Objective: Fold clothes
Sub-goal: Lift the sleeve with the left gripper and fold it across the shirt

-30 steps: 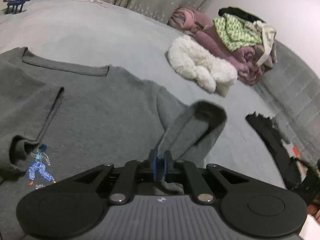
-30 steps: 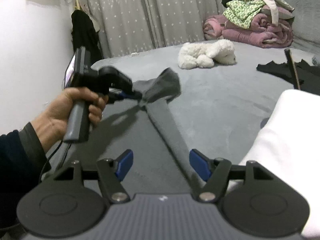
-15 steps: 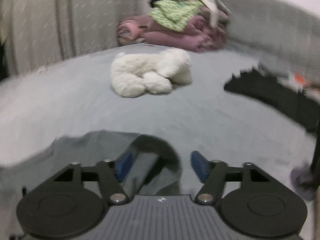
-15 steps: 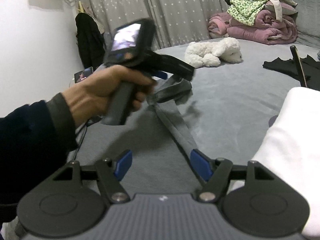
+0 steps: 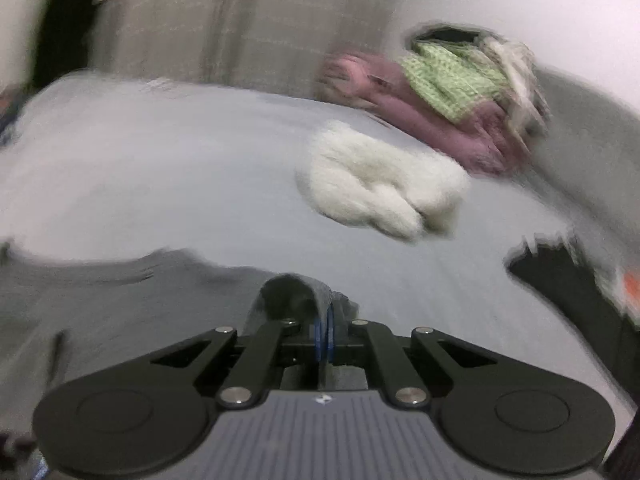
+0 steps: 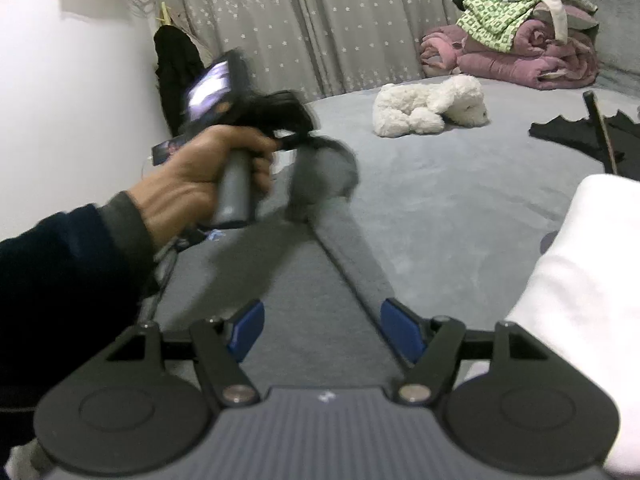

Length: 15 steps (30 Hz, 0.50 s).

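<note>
1. The right gripper [image 6: 322,334] hangs low over the grey shirt [image 6: 280,312], its blue pads spread wide with nothing between them.
2. A white pillow [image 6: 576,288] sits just to its right.
3. The shirt lies flat on the grey bed [image 6: 460,200], one sleeve [image 6: 324,176] lifted off the cover.
4. The left gripper [image 5: 325,330] has its pads pressed together on that sleeve's edge; a hand [image 6: 200,184] holds its handle.
5. Further back lies a white plush toy [image 6: 430,106], with a black garment [image 6: 580,136] off to the right.
6. Behind them, a pile of pink and green bedding [image 6: 516,36] rests near the dotted curtains [image 6: 304,20].
</note>
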Tool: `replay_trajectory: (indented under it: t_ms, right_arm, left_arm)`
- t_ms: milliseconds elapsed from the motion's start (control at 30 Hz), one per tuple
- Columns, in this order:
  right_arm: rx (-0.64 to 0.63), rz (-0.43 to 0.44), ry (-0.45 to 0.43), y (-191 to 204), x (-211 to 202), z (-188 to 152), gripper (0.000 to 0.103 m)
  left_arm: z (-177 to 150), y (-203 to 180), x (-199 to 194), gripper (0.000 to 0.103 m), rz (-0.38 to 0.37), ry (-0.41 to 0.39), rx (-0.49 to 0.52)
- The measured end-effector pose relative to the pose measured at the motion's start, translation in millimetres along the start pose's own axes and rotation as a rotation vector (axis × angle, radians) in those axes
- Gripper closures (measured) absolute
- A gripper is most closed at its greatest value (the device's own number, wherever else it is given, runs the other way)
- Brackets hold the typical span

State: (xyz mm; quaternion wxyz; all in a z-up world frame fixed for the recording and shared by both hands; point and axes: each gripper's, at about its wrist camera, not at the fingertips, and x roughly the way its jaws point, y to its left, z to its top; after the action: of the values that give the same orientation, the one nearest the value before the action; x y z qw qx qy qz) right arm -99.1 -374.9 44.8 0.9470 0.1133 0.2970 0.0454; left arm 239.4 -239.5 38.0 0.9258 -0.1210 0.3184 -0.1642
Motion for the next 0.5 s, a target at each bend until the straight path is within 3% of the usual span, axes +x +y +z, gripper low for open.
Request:
replay_trajectory:
  t_ms: [200,300,367,500]
  right_arm:
    - [-0.154,-0.115,0.012,8,-4,-7,0.036]
    - [-0.268,-0.156,0.051,13,0,-16,0.036]
    - [-0.296,-0.122,0.078,12,-1,-22,0.037]
    - [-0.337,-0.101,0.113,12,0,-32,0.057]
  left_arm:
    - [0,56,4,0.100,0.054,0.043,-0.185]
    - [-1,61,3,0.100,0.040,0.043,-0.194]
    - [-2,59,2,0.100,0.019,0.044,-0.180]
    - [2,54,1,0.100,-0.015,0.045,-0.198]
